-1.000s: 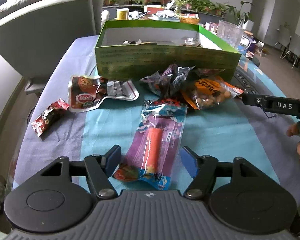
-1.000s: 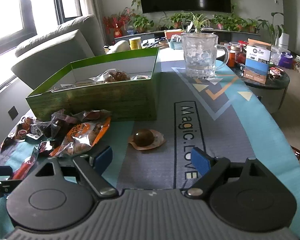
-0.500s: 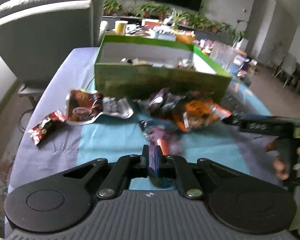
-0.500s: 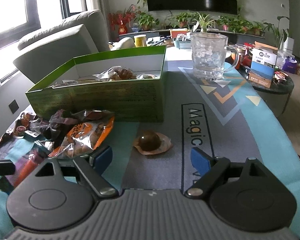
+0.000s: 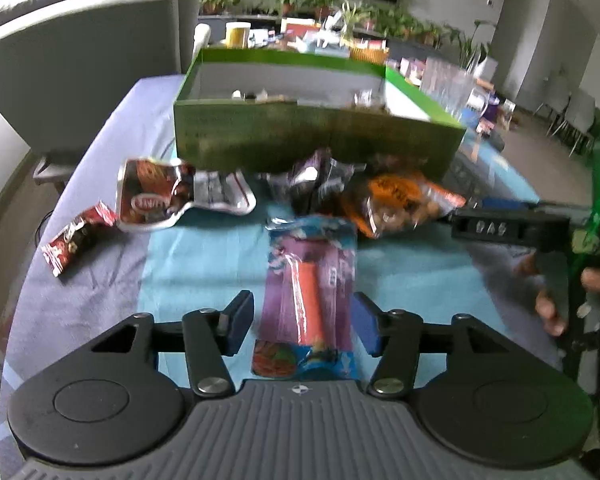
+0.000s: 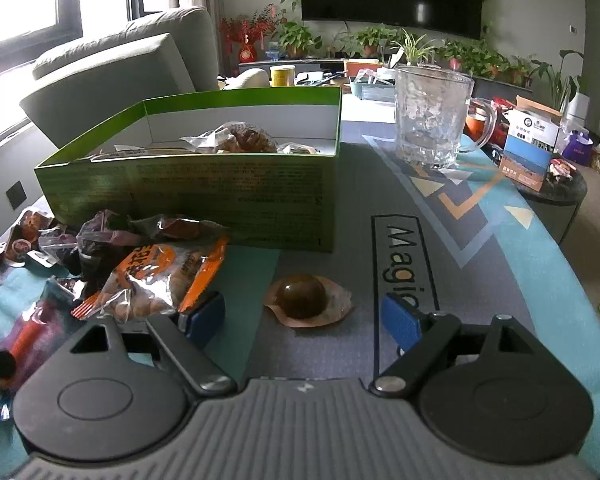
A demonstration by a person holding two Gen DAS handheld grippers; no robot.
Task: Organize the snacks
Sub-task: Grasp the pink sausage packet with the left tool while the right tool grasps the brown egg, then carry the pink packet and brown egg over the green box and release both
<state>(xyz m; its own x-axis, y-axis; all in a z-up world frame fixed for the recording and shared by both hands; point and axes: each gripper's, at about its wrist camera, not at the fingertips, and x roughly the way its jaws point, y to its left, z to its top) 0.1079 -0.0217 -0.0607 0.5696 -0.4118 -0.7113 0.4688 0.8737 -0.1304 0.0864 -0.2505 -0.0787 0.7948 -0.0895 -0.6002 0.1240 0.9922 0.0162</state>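
We note the green box (image 6: 204, 184) at frame centre already holds a few wrapped snacks. Left on the tabletop (image 5: 412, 276): purple sausage pack (image 5: 310, 280), orange bag (image 6: 160, 276), dark wrappers (image 5: 320, 176), silver pouch (image 5: 168, 196), red packet (image 5: 76, 236) at left edge, brown egg pack (image 6: 304, 298). Left gripper (image 5: 304, 326): fingers opening, spread either side of the sausage pack, pads apparently clear of it. Right gripper (image 6: 300, 316): fingers spread, nothing pinched, egg pack lying just ahead between them. We judge at least 6 items remain unboxed, so the task is early to midway
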